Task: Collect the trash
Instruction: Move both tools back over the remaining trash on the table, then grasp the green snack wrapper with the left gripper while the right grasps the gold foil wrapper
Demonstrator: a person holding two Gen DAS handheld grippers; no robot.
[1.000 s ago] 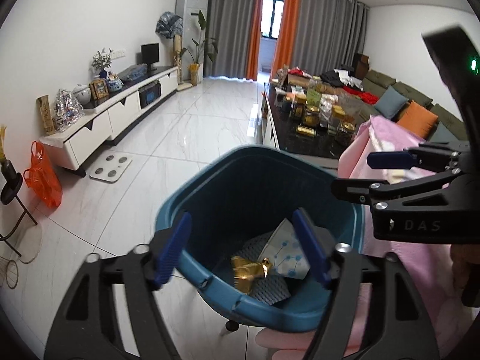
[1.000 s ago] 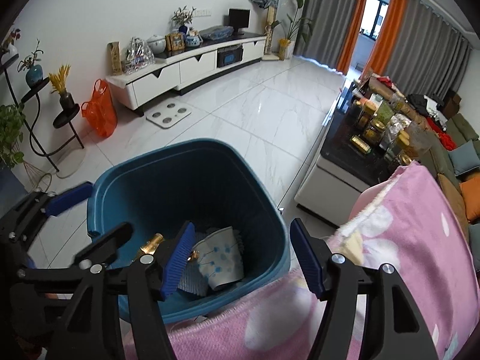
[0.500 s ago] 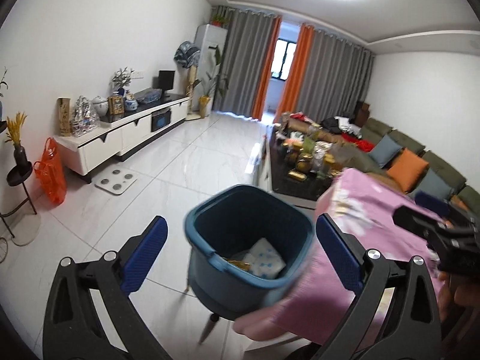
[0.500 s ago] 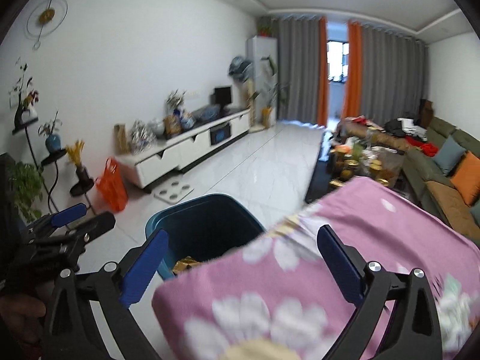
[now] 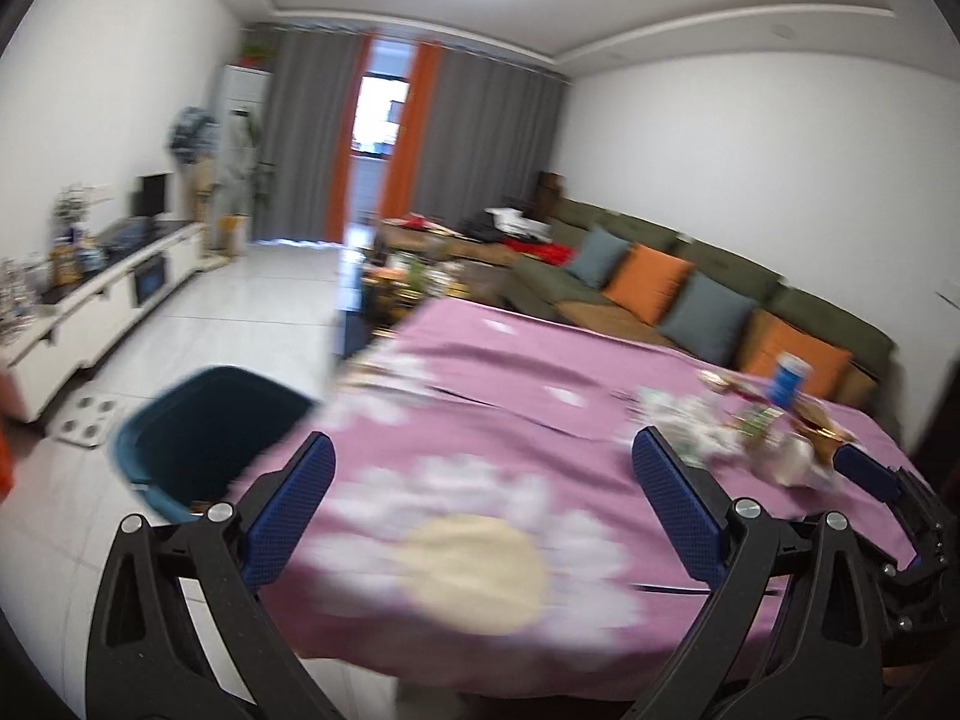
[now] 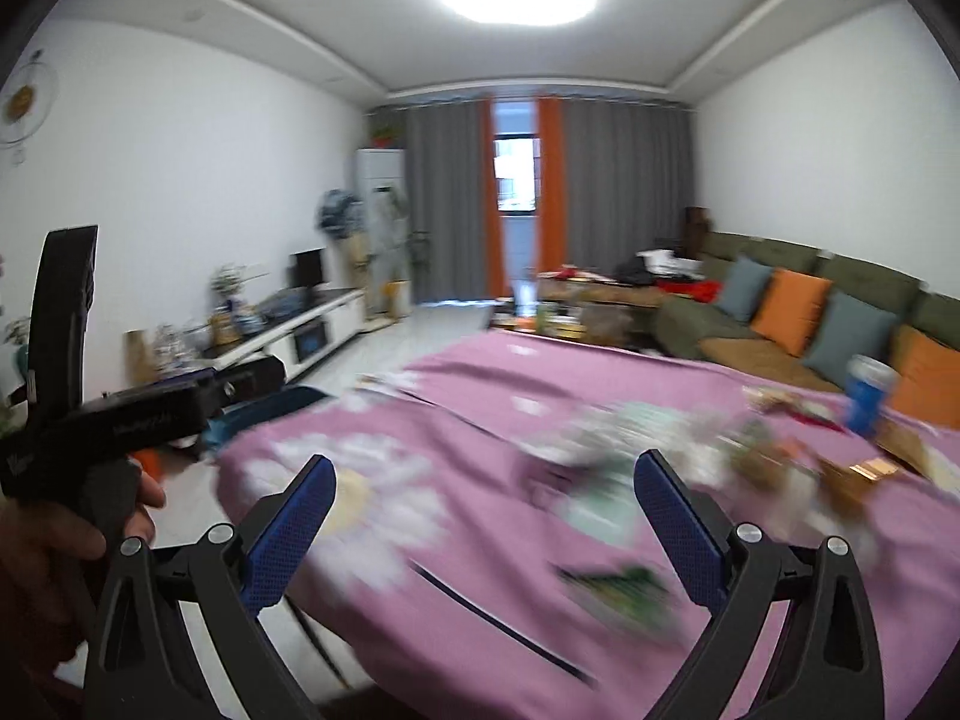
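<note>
Both grippers hang over a table draped in a pink flowered cloth (image 5: 480, 372), the left gripper (image 5: 483, 501) and the right gripper (image 6: 485, 525) each with blue-padded fingers spread wide and nothing between them. The trash (image 6: 630, 456) — a blurred scatter of wrappers and crumpled paper, with a blue cup (image 6: 867, 393) standing at its far edge — lies on the cloth toward the right side, near the sofa (image 6: 780, 324). The teal bin (image 5: 198, 438) sits on the tiled floor just beside the table's left edge — its inside is too dark to make out.
</note>
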